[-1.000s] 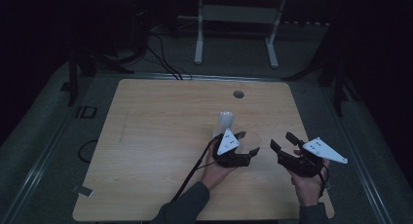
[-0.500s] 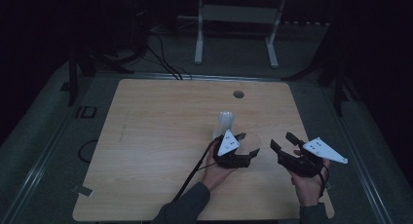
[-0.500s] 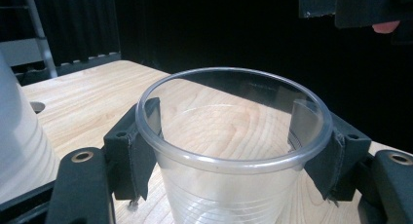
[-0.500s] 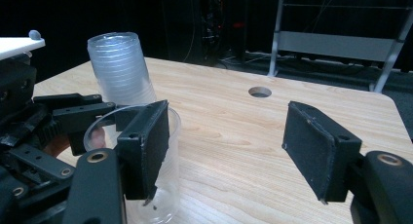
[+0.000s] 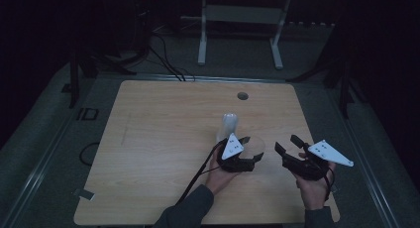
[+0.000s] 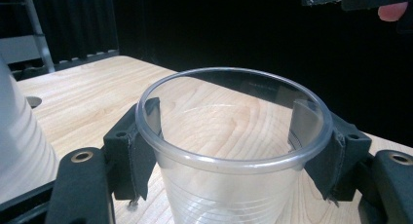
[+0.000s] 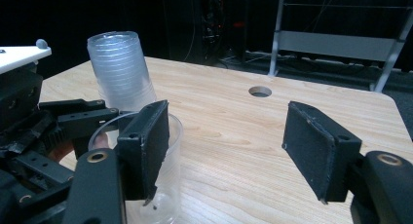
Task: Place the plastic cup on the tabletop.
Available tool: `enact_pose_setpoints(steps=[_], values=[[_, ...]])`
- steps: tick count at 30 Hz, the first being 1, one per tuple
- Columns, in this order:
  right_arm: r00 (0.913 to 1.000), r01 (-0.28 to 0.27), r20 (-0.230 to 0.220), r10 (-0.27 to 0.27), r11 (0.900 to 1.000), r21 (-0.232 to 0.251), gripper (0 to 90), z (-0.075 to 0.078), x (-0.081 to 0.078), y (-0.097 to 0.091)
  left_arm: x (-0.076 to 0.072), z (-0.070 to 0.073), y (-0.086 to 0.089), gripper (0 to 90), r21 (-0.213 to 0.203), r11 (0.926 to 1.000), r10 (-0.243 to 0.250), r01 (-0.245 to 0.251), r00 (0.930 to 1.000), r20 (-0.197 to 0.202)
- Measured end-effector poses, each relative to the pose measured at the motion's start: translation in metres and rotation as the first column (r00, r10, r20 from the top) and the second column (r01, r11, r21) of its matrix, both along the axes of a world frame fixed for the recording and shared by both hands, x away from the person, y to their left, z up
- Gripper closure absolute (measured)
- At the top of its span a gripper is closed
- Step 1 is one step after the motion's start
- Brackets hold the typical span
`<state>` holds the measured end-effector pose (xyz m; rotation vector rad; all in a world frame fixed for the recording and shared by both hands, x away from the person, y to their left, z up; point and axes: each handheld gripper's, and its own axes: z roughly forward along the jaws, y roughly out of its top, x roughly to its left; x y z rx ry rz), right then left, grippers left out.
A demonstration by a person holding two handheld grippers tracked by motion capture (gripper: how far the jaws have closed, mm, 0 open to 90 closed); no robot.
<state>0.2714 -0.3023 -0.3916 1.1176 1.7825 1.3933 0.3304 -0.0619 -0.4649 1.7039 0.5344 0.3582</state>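
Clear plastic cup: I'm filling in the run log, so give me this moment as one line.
left claw: shut on clear plastic cup | right claw: open, nothing between | stack of cups: upright on table

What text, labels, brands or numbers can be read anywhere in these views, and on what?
None can be read.
Clear cup between the left gripper's jaws: no print.
Cup stack: plain.
Grey plates on both grippers: small dots, no letters.
Table: bare wood grain.
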Motion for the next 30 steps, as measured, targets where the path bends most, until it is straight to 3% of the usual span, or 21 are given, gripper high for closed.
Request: enact_pose_setpoints(steps=[30], values=[[1.0000, 0.001, -0.001, -0.001, 1.0000, 0.001, 33.4, 0.000, 0.000, -0.002, 0.000, -0.020, -0.007, 27.9, 0.035, 0.9993, 0.012, -0.011, 0.9998, -0.017]])
